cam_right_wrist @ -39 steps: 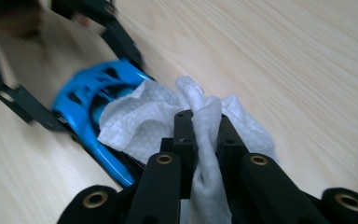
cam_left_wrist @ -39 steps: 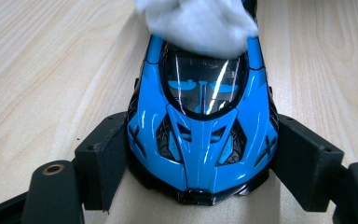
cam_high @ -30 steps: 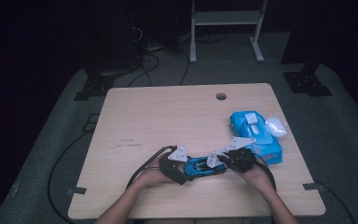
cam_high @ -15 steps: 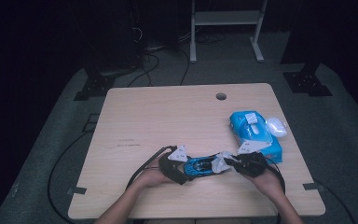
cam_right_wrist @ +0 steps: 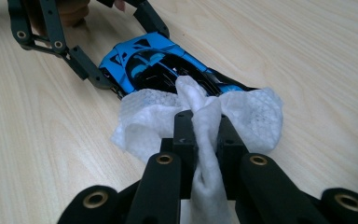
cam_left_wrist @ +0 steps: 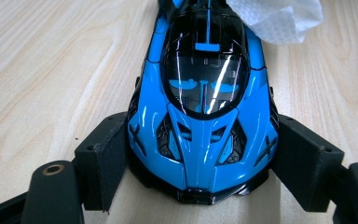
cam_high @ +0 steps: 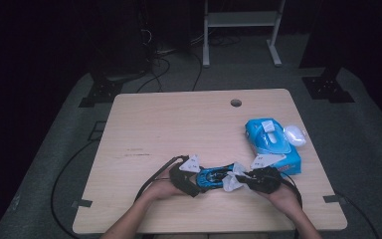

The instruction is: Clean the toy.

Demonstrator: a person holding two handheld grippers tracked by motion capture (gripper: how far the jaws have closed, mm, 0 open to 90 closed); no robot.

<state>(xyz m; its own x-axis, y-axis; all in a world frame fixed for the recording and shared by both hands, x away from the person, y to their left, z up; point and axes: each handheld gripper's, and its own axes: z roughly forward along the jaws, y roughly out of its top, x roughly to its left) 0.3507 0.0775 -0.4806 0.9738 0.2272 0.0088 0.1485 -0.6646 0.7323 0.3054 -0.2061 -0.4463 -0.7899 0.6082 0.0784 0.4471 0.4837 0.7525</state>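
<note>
A glossy blue and black toy car [cam_high: 214, 176] [cam_left_wrist: 204, 100] [cam_right_wrist: 154, 61] lies on the wooden table near its front edge. My left gripper [cam_high: 188, 177] [cam_left_wrist: 200, 163] is shut on the car, its two pads pressed against the car's sides at the nose. My right gripper [cam_high: 251, 180] [cam_right_wrist: 204, 142] is shut on a crumpled white wipe [cam_high: 230, 180] [cam_right_wrist: 200, 119] [cam_left_wrist: 276, 17], and the wipe rests on the car's rear end. The left gripper [cam_right_wrist: 93, 74] also appears at the far end of the car in the right gripper view.
A blue pack of wipes [cam_high: 272, 144] lies at the table's right side, with a small white object [cam_high: 294, 134] beside it. The table [cam_high: 179, 129] has a cable hole [cam_high: 236, 103] near its back edge. Black cables trail off the front.
My right gripper with the wipe has moved left from beside the pack onto the rear of the car. The left gripper and car have stayed put.
</note>
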